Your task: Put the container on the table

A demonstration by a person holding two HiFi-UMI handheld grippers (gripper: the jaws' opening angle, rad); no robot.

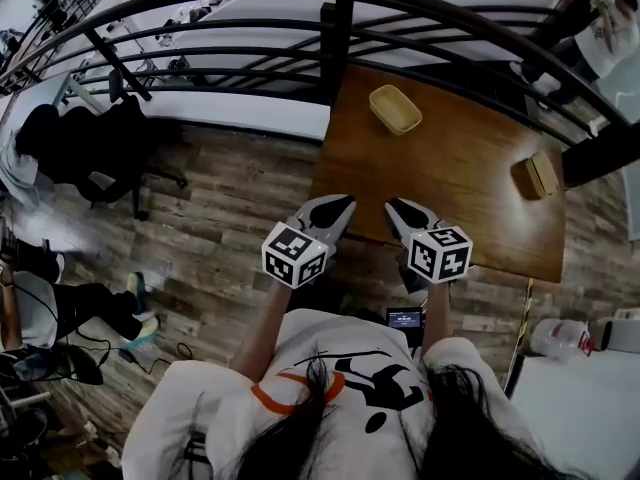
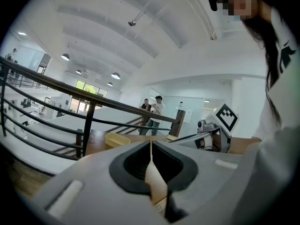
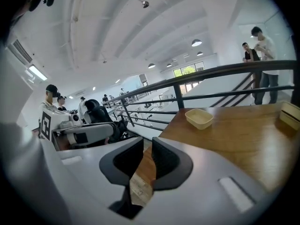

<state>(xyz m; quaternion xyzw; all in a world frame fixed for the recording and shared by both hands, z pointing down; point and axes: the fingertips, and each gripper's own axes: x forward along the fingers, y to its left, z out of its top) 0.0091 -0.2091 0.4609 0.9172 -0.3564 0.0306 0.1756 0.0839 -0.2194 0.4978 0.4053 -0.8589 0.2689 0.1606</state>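
A shallow tan container (image 1: 395,108) stands empty on the far part of the brown wooden table (image 1: 450,198). It also shows in the left gripper view as the container (image 2: 117,139) and in the right gripper view as the container (image 3: 199,118). My left gripper (image 1: 345,204) and right gripper (image 1: 393,208) hover side by side over the table's near edge, well short of the container. Both point towards it. The left gripper (image 2: 150,144) has its jaws together with nothing held. The right gripper (image 3: 147,146) shows only a sliver of a gap and holds nothing.
A second tan box (image 1: 541,175) lies near the table's right edge. A black curved railing (image 1: 340,38) runs behind the table. A black office chair (image 1: 90,153) stands on the wood floor to the left. Two people (image 2: 153,111) stand beyond the table.
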